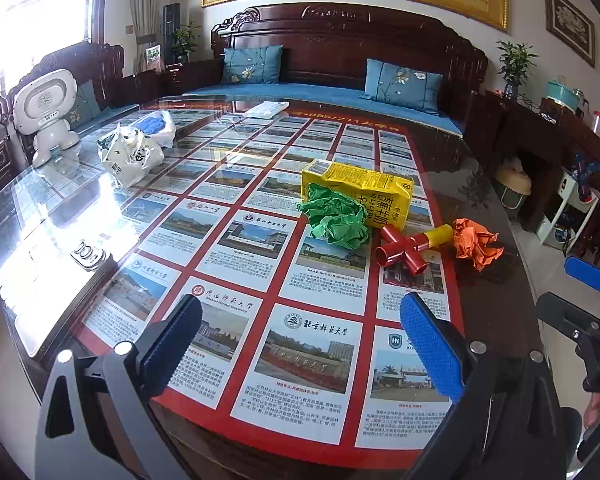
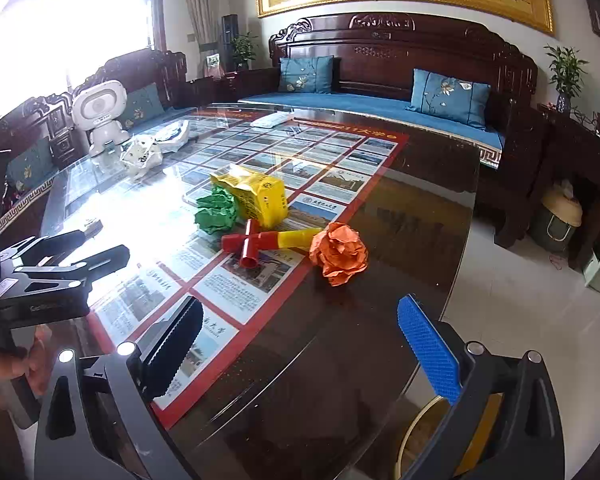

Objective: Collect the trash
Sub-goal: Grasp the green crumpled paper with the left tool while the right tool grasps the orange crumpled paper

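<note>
I'm holding both claws spread, empty. Orange paper wad [image 2: 339, 253] is lying far-centre of right gripper [image 2: 300, 356], nearer than left gripper [image 1: 300, 356] — taking it w/ right.

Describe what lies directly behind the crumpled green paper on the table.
A yellow carton lies on its side right behind the green paper. The paper covers the carton's lower front edge, so whether they touch cannot be seen.
</note>
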`<state>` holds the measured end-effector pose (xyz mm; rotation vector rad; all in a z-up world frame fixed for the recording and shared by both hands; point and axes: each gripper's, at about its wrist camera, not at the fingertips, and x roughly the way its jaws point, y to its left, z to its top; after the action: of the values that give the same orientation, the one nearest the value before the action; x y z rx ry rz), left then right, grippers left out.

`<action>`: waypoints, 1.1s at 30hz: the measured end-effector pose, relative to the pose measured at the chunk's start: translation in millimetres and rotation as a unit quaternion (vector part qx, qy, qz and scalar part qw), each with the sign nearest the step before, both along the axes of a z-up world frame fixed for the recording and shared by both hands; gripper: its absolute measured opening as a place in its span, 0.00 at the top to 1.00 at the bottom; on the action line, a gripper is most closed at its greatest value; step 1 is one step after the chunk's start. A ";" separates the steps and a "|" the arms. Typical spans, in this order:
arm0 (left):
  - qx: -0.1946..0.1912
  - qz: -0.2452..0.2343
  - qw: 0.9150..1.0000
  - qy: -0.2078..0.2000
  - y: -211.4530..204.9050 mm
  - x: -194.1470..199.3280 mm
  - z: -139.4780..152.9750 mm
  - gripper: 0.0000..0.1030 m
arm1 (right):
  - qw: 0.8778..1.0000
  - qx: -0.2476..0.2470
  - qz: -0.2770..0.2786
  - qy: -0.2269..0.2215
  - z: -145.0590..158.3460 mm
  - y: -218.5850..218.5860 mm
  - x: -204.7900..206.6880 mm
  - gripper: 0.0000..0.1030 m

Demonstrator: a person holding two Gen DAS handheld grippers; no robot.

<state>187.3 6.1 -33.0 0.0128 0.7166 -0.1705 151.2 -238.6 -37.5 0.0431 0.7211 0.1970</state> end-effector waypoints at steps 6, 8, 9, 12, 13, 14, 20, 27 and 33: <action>-0.013 0.006 1.000 0.019 -1.0 26.5 -9.8 0.04 | 0.999 -0.010 -0.014 0.028 -15.6 -11.0 45.4 0.09; -0.017 0.008 0.999 0.028 -2.0 36.0 -13.7 0.04 | 0.999 -0.019 -0.007 0.035 -19.1 -6.7 58.4 0.09; -0.020 0.007 0.999 0.032 -3.2 39.9 -15.4 0.04 | 0.999 -0.026 -0.005 0.038 -20.8 -4.4 64.5 0.11; -0.022 0.004 0.999 0.041 -7.9 50.4 -19.0 0.04 | 0.998 -0.043 -0.007 0.054 -30.0 -0.1 84.6 0.17; -0.021 0.003 0.999 0.043 -9.4 53.9 -20.2 0.04 | 0.997 -0.045 -0.009 0.061 -33.1 0.7 89.7 0.17; -0.021 0.002 0.999 0.044 -10.9 56.9 -20.9 0.04 | 0.997 -0.047 -0.010 0.065 -36.1 0.8 94.5 0.17; -0.016 -0.003 0.999 0.052 -16.3 74.2 -22.3 0.04 | 0.995 -0.055 0.000 0.081 -44.3 0.7 108.8 0.53; -0.030 0.003 0.998 0.062 -19.7 98.6 -23.0 0.04 | 0.998 -0.018 -0.003 0.065 -40.6 -10.9 100.0 0.56; -0.041 -0.003 0.995 0.086 -33.0 125.5 -29.0 0.04 | 0.998 -0.004 0.006 0.058 -33.2 -15.6 91.8 0.56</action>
<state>312.8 -26.8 -62.0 -0.0794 0.8804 -0.2091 243.0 -254.2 -70.7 0.0434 0.8372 0.2050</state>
